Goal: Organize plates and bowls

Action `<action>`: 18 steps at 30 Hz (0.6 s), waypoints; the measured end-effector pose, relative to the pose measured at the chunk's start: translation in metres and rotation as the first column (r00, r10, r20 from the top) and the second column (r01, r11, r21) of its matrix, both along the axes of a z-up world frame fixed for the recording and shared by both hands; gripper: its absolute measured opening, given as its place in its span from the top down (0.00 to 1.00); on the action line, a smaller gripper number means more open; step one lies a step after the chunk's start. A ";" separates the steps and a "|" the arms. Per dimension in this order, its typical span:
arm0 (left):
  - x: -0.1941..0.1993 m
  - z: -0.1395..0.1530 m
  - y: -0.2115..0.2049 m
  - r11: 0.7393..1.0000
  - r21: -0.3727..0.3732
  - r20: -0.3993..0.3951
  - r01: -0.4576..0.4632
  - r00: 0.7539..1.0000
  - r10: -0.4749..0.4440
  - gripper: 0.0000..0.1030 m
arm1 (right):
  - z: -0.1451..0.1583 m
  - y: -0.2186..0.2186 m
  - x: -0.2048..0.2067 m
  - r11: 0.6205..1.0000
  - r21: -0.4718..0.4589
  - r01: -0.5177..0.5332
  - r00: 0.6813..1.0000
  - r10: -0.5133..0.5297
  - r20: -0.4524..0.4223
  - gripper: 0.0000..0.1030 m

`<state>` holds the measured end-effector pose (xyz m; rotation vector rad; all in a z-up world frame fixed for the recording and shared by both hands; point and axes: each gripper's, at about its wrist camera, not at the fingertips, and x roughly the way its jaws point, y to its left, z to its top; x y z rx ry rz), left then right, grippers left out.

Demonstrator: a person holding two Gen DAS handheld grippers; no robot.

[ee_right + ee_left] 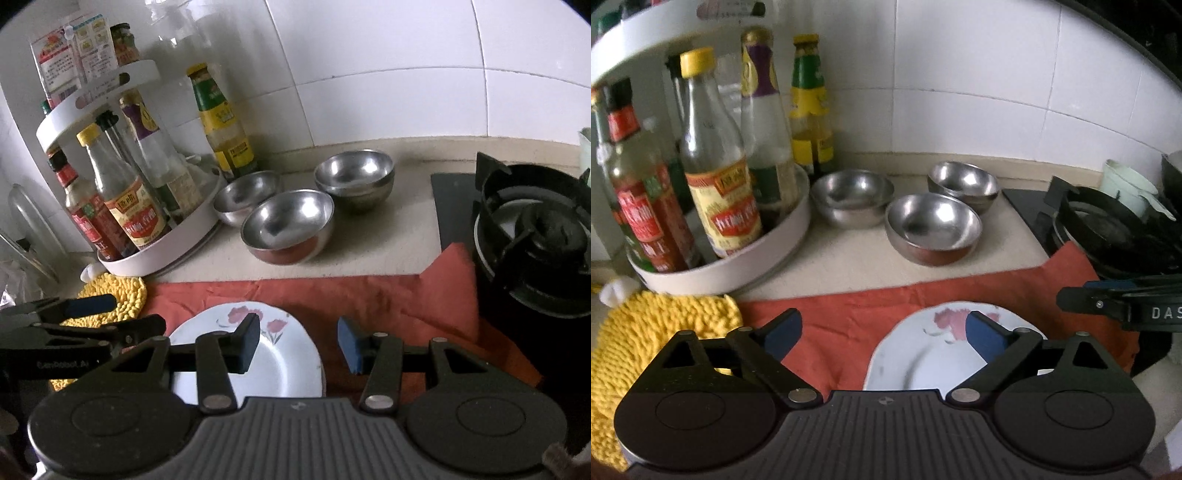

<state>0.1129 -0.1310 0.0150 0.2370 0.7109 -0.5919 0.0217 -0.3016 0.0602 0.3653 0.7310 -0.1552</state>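
Kitchen counter (849,262), beige, backed by white wall tiles (979,92). Left gripper (882,332): jaws spread wide, empty, held above an orange-red cloth (857,314) and the left part of a white plate (923,354). Right gripper (299,341): jaws spread, empty, poised over the same cloth (369,295), left pad above the right part of the plate (280,362). Plate: white with pink flower print, flat on the cloth at the near counter edge, touched by neither gripper as far as visible. Steel bowls: three positions behind the cloth, bare on the counter. Nearest bowl (934,229), single, orange reflection on its lower wall. Left-rear bowls (851,197), apparently two nested, just beside the white rotating rack (768,254). Right-rear bowls (964,184), also apparently nested, near the wall. Rack: two tiers, lower tier loaded with upright sauce bottles (716,166); packets on the upper tier in the right wrist view. Yellow chenille pad (657,332) in front of the rack, touching the cloth's left edge. Gas stove (532,236), black, at right, with the cloth's right corner lapping onto its glass top
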 end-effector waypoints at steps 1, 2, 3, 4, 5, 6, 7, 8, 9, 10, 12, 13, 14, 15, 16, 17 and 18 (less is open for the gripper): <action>0.001 0.001 0.000 1.000 0.003 0.005 -0.011 1.000 0.011 0.04 | 0.001 -0.001 0.000 1.000 0.001 -0.002 1.000 0.002 0.002 0.58; 0.002 0.002 -0.001 1.000 0.001 0.005 -0.021 1.000 0.021 0.04 | 0.001 -0.003 0.001 1.000 0.007 -0.005 1.000 0.005 0.005 0.58; 0.004 0.003 -0.001 1.000 -0.001 0.002 -0.029 1.000 0.029 0.04 | 0.001 -0.005 0.002 1.000 0.010 -0.009 1.000 0.009 0.006 0.58; 0.006 0.004 -0.001 0.999 -0.003 -0.005 -0.035 0.999 0.035 0.04 | 0.001 -0.006 0.004 1.000 0.010 -0.016 1.000 0.016 0.006 0.58; 0.009 0.005 -0.001 0.999 -0.003 -0.011 -0.042 0.999 0.042 0.04 | 0.002 -0.007 0.006 1.000 0.005 -0.021 1.000 0.021 0.007 0.58; 0.012 0.007 -0.001 0.999 -0.006 -0.018 -0.047 0.999 0.047 0.04 | 0.003 -0.008 0.010 1.000 -0.004 -0.028 1.000 0.028 0.007 0.58; 0.015 0.008 -0.002 0.999 -0.011 -0.020 -0.048 0.999 0.048 0.03 | 0.003 -0.010 0.013 0.999 -0.009 -0.035 0.999 0.035 0.009 0.58; 0.017 0.009 -0.003 0.999 -0.015 -0.020 -0.049 0.999 0.048 0.02 | 0.004 -0.012 0.018 0.999 -0.014 -0.038 0.999 0.038 0.013 0.58; 0.022 0.011 -0.004 0.999 -0.022 -0.020 -0.050 0.999 0.050 0.02 | 0.005 -0.014 0.022 0.999 -0.015 -0.038 0.999 0.038 0.017 0.57; 0.026 0.011 -0.006 0.998 -0.027 -0.022 -0.049 0.999 0.048 0.01 | 0.006 -0.016 0.026 0.999 -0.013 -0.039 0.999 0.039 0.022 0.57; 0.038 0.012 -0.010 0.998 -0.040 -0.034 -0.049 0.998 0.048 0.01 | 0.008 -0.020 0.037 1.000 -0.012 -0.028 0.999 0.028 0.028 0.57; 0.043 0.012 -0.013 0.998 -0.047 -0.043 -0.046 0.998 0.044 0.01 | 0.009 -0.022 0.041 1.000 -0.016 -0.023 0.999 0.023 0.030 0.57; 0.049 0.011 -0.016 0.998 -0.053 -0.052 -0.042 0.998 0.040 0.01 | 0.010 -0.023 0.045 1.000 -0.018 -0.017 0.999 0.018 0.030 0.57; 0.054 0.011 -0.019 0.998 -0.058 -0.061 -0.035 0.998 0.032 0.01 | 0.011 -0.025 0.049 1.000 -0.017 -0.012 0.999 0.012 0.029 0.57; 0.059 0.010 -0.022 0.998 -0.059 -0.068 -0.025 0.997 0.021 0.01 | 0.011 -0.026 0.053 1.000 -0.011 -0.013 0.999 0.013 0.029 0.57; 0.063 0.009 -0.026 0.998 -0.056 -0.072 -0.017 0.997 0.012 0.01 | 0.011 -0.027 0.057 1.000 -0.008 -0.015 0.999 0.016 0.029 0.57; 0.068 0.008 -0.030 0.998 -0.055 -0.074 -0.007 0.997 0.003 0.01 | 0.011 -0.029 0.062 1.000 -0.011 -0.012 1.000 0.012 0.026 0.57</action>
